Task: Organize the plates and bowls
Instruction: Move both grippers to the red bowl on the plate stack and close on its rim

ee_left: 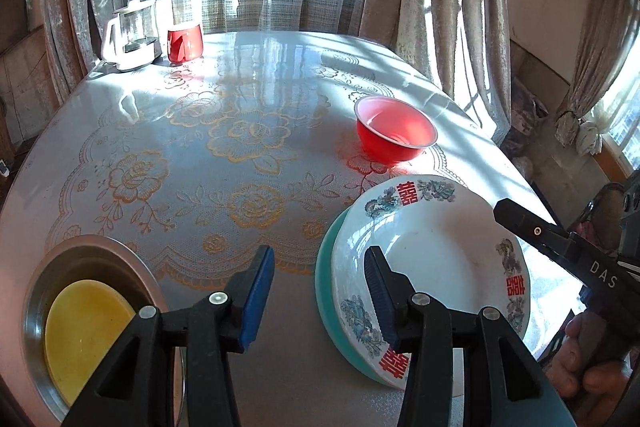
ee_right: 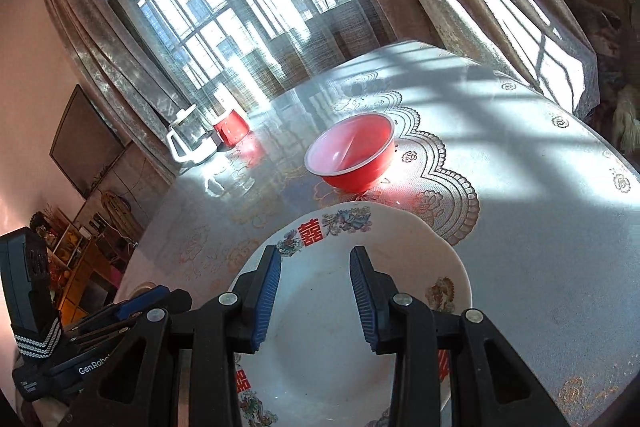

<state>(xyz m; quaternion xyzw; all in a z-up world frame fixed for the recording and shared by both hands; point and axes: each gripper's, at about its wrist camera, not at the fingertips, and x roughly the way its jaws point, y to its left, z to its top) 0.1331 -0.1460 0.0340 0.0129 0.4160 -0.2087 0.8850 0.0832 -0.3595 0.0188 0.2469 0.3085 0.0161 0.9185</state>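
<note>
A white plate with red characters and flower prints (ee_left: 444, 259) rests on a teal plate (ee_left: 325, 287) at the table's near right. It also shows in the right wrist view (ee_right: 320, 339). A red bowl (ee_left: 394, 129) stands beyond it, empty; it shows in the right wrist view too (ee_right: 352, 153). A yellow plate (ee_left: 82, 331) lies inside a metal bowl (ee_left: 32, 315) at the near left. My left gripper (ee_left: 318, 297) is open and empty, between the metal bowl and the plates. My right gripper (ee_right: 315, 299) is open above the white plate; it also appears in the left wrist view (ee_left: 560, 247).
A round table with a lace-patterned cloth (ee_left: 240, 155) carries everything. A red mug (ee_left: 185, 43) and a glass kettle with white handle (ee_left: 130, 37) stand at the far left edge. Curtains and a window lie behind. Shelves (ee_right: 80, 259) stand off the table's left.
</note>
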